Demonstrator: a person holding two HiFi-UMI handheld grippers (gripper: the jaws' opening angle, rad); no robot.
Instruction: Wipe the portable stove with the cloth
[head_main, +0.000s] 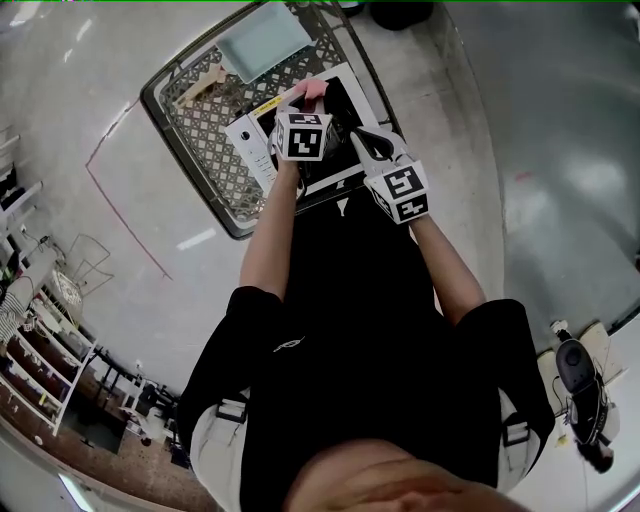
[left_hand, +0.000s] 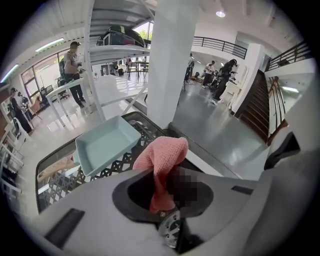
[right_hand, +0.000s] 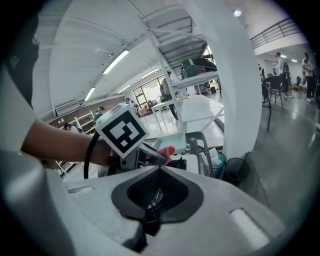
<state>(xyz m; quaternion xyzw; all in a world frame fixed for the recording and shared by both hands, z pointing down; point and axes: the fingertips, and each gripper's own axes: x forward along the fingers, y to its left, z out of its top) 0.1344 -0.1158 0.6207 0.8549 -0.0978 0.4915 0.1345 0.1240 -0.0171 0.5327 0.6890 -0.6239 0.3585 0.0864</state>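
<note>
The portable stove (head_main: 252, 140), white with a black top, lies on a metal lattice table (head_main: 200, 130). My left gripper (head_main: 313, 97) hangs over the stove's far part, shut on a pink cloth (head_main: 314, 89). In the left gripper view the cloth (left_hand: 162, 157) bunches up out of the jaws, which hide most of the stove. My right gripper (head_main: 364, 142) is just right of the left one, above the stove's near right part, with its jaws together and nothing in them. From the right gripper (right_hand: 160, 168) I see the left gripper's marker cube (right_hand: 121, 131) and the cloth (right_hand: 168, 150) beyond it.
A light blue tray (head_main: 262, 40) sits on the table's far end, also seen as the tray (left_hand: 105, 145) in the left gripper view. A white pillar (left_hand: 172, 60) stands behind the table, with a dark bin (right_hand: 235, 170) at its foot. People stand far off.
</note>
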